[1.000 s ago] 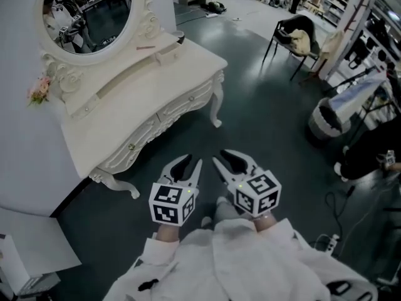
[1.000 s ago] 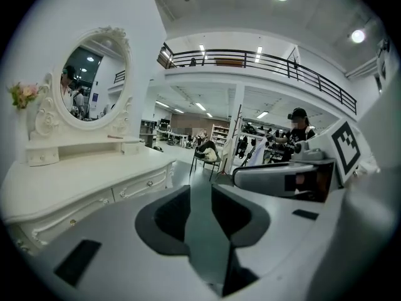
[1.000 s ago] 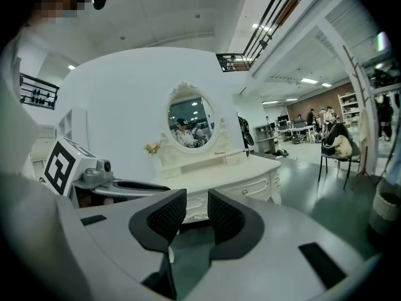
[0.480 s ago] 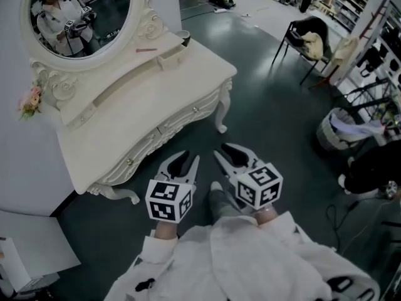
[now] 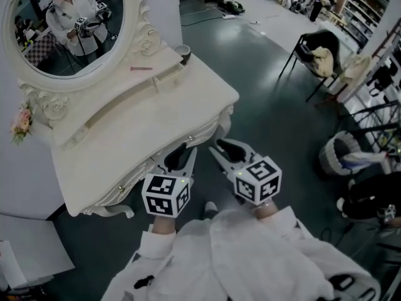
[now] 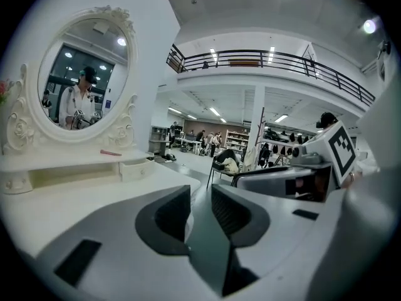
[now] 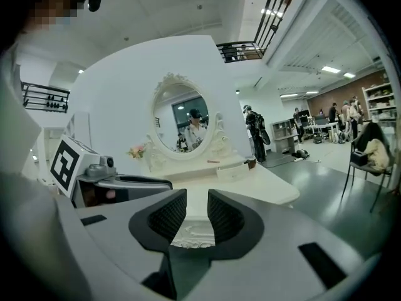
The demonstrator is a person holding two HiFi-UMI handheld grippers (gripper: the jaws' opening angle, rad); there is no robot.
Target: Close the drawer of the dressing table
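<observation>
The left gripper (image 5: 183, 155) and right gripper (image 5: 219, 148) are side by side at the near edge of the white counter (image 5: 144, 130). Each has its jaws a narrow gap apart with nothing between them. The small drawer (image 5: 168, 75) sits in the raised shelf at the far right of the counter, below the oval mirror (image 5: 62, 27), pulled out a little and well apart from both grippers.
</observation>
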